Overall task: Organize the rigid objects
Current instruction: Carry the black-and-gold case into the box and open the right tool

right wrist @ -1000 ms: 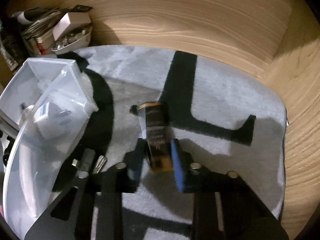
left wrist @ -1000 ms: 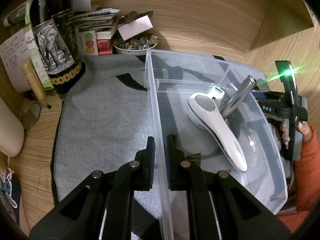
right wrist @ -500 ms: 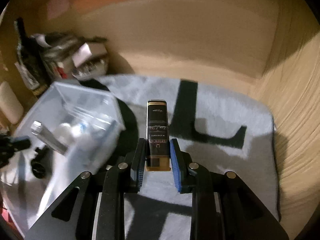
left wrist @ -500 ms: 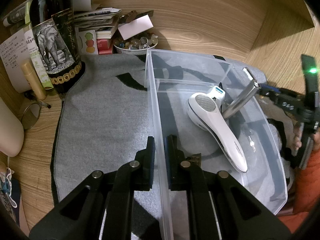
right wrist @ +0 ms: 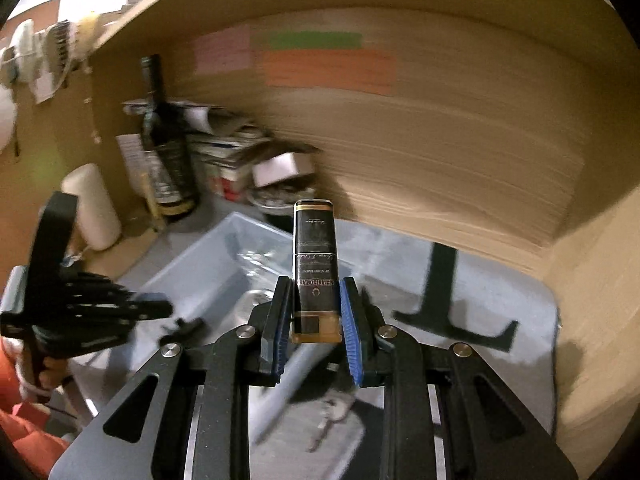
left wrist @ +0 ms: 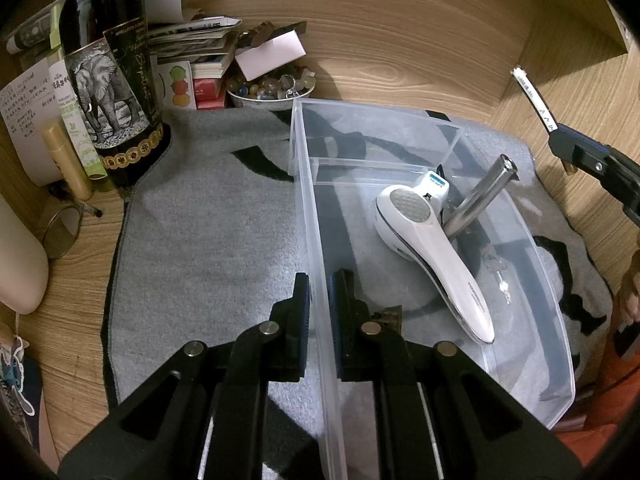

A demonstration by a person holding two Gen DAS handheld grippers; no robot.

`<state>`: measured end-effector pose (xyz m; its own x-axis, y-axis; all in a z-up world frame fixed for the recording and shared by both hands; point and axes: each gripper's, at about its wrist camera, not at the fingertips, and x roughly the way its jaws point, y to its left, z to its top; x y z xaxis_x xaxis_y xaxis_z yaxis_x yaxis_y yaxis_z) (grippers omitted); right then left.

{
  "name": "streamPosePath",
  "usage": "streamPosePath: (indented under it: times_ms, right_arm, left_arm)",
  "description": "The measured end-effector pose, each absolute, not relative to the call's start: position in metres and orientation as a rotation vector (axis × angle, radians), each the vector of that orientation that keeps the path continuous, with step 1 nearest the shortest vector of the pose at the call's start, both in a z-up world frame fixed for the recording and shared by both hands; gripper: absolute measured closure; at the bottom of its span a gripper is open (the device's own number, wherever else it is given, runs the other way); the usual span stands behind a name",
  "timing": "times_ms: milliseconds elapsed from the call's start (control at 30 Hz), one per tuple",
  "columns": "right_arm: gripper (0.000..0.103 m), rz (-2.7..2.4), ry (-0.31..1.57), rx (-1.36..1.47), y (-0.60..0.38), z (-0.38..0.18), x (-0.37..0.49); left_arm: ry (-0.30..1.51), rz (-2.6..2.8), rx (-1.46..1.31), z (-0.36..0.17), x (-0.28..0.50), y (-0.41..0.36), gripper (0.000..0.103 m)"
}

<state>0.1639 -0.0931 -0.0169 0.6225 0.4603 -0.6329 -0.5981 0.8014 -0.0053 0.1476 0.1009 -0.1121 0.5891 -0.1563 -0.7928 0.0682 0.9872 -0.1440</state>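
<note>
The right gripper (right wrist: 314,320) has lifted the black-and-gold box (right wrist: 314,268) off the grey mat, fingers clamping it above the clear bin (left wrist: 308,184); left gripper (left wrist: 318,300) pinches the bin's wall.

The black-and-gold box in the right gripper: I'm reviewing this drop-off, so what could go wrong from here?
The right gripper pinches only the black-and-gold box's lower end, so it might pivot or slip. The clear bin already holds a white handheld device and a metal tube; the box could land on them.
</note>
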Motion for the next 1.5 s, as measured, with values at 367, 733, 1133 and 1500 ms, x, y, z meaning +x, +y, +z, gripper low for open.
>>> streamPosePath:
  times_ms: [367, 733, 1133, 1500]
  right_arm:
    - [0.081, 0.729, 0.739, -0.290, -0.054, -0.046, 0.156]
    - [0.081, 0.745, 0.867, -0.318, -0.043, -0.080, 0.168]
    - [0.081, 0.724, 0.841, -0.300, -0.055, -0.068, 0.161]
    - [0.072, 0.589, 0.731, -0.277, -0.096, -0.031, 0.153]
  left_arm:
    - [0.932, -0.131, -0.102, -0.111, 0.147, 0.101, 0.093]
    - [0.932, -0.130, -0.102, -0.111, 0.147, 0.101, 0.093]
    - [0.933, -0.126, -0.094, -0.110, 0.146, 0.100, 0.093]
    - [0.933, -0.126, -0.094, -0.111, 0.146, 0.099, 0.093]
